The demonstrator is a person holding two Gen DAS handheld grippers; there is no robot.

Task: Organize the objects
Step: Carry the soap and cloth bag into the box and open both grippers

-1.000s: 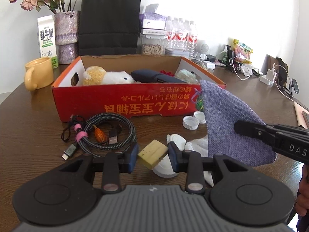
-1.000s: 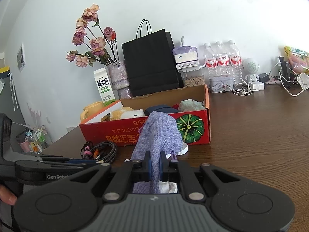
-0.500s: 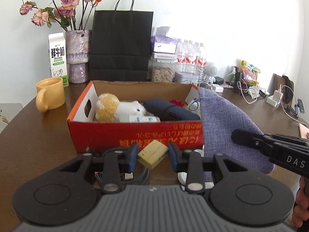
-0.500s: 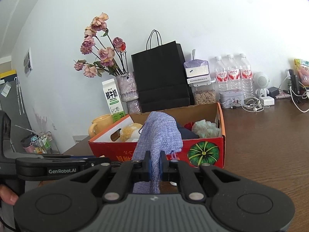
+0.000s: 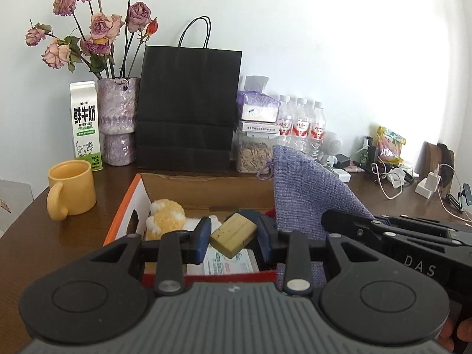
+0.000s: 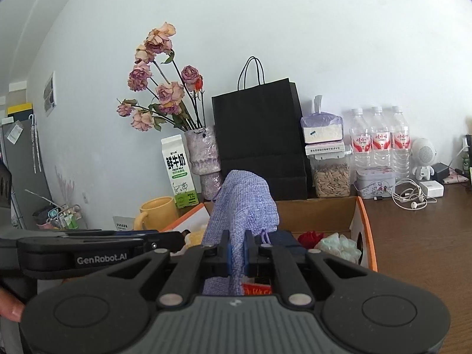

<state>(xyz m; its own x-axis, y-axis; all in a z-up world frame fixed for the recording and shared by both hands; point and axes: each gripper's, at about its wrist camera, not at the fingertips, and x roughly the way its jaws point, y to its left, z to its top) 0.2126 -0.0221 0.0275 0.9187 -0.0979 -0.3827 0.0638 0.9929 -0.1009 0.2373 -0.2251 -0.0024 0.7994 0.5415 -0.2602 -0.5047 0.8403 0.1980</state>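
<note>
The left hand-held gripper (image 5: 233,237) pinches a small yellowish block (image 5: 233,235) between its blue pads, holding it tilted in the air above the open cardboard box (image 5: 206,188). The right hand-held gripper (image 6: 237,249) is pressed together on a purple woven pouch (image 6: 242,206), which hangs over the same box, toward its right end. Inside the box lie a yellow and white plush toy (image 5: 165,219), a small white packet (image 5: 228,262), a dark blue item (image 6: 280,240), something red (image 6: 309,238) and a pale crumpled wad (image 6: 339,246). The box sits on a dark wooden table (image 6: 419,250). Along the table's far edge, against the wall, stand a yellow mug (image 5: 72,188), a milk carton (image 5: 85,126), a vase of dried roses (image 5: 118,118), a black paper bag (image 5: 185,106), a jar of seeds (image 6: 332,174) and three water bottles (image 6: 380,141). Cables and chargers (image 5: 413,180) crowd the far right corner.
</note>
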